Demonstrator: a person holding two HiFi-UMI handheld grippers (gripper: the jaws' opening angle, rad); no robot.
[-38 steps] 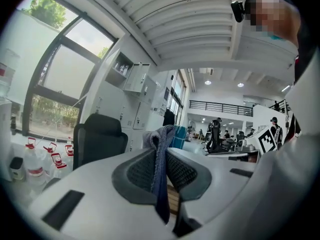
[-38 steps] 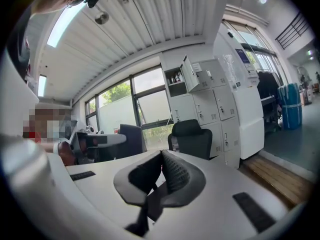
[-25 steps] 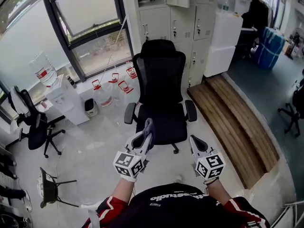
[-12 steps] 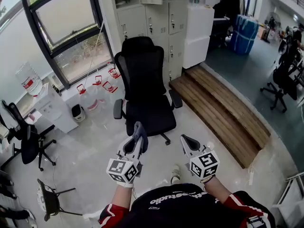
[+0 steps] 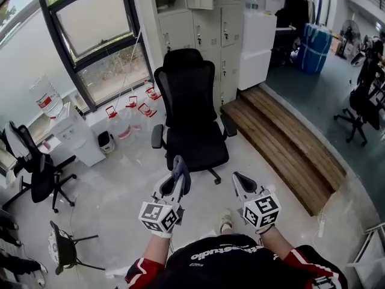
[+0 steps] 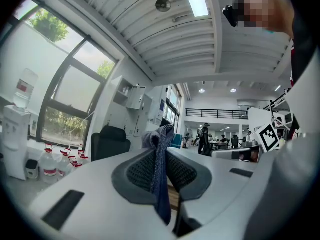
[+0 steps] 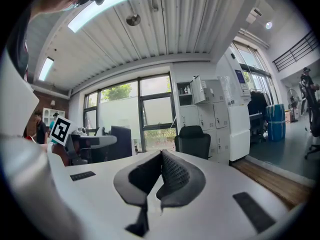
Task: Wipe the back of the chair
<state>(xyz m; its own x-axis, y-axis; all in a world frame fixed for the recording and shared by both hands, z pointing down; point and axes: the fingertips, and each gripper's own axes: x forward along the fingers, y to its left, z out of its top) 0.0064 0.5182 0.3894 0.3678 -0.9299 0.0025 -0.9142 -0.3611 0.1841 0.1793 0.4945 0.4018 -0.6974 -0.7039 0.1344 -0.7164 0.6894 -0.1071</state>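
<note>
A black office chair (image 5: pixel 191 110) stands in the middle of the floor, its seat facing me and its tall back toward the lockers. It also shows small in the left gripper view as the chair (image 6: pixel 107 141) and in the right gripper view as the chair (image 7: pixel 193 140). My left gripper (image 5: pixel 177 174) is shut on a blue-grey cloth (image 5: pixel 181 172), which sticks up between the jaws as the cloth (image 6: pixel 159 169). My right gripper (image 5: pixel 239 179) is shut with nothing in it. Both grippers hang in front of the chair, well short of it.
Grey lockers (image 5: pixel 204 17) stand behind the chair. Water bottles (image 5: pixel 129 113) and a dispenser (image 5: pixel 75 128) line the window at left. A wooden step (image 5: pixel 286 146) runs at right. Other black chairs (image 5: pixel 36 173) and a small stool (image 5: pixel 63 248) stand at left.
The view has shifted, so the chair sits slightly farther and more centred than a second ago. Both grippers keep the same pose, the cloth still held in the left one.
</note>
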